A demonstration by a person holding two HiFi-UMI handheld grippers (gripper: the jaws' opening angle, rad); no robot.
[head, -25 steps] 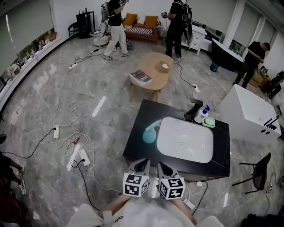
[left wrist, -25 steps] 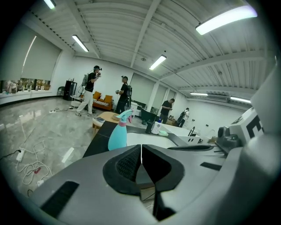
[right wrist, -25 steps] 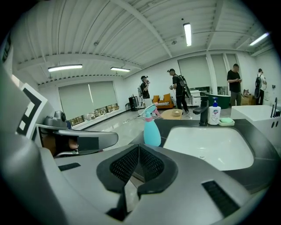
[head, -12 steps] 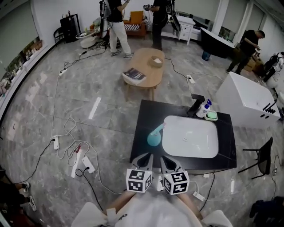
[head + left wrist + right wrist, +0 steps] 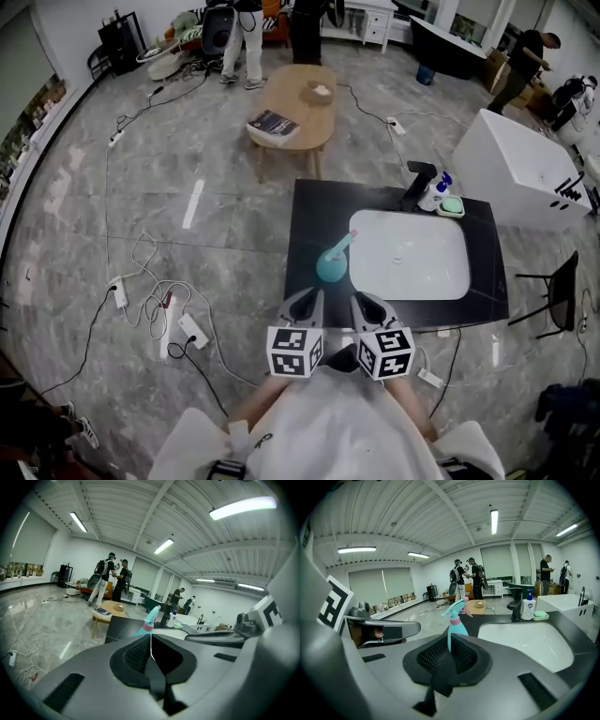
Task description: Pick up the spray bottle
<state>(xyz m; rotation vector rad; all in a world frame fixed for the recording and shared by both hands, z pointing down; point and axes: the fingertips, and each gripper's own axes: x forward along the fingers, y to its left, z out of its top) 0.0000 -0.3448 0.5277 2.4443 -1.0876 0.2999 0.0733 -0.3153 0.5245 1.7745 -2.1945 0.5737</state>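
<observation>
Since a second ago both grippers have been carried up to the near edge of the black counter [image 5: 305, 220], and the gap to the spray bottle [image 5: 330, 268] is much reduced. Left gripper [image 5: 309, 302] and right gripper [image 5: 365, 306] are held side by side, both clenched, jaws fully together, nothing held. Spray bottle is stood upright on the counter, just left of the white basin [image 5: 412, 258], long axis vertical, nozzle pointed away and rightward over the basin's far side. It lies just ahead of the tips, between the two grippers' lines. In the right gripper view it is seen dead ahead above the shut jaws and larger than in the left gripper view, so the right is judged better placed. Jaws would have to be opened before the body can be taken.
</observation>
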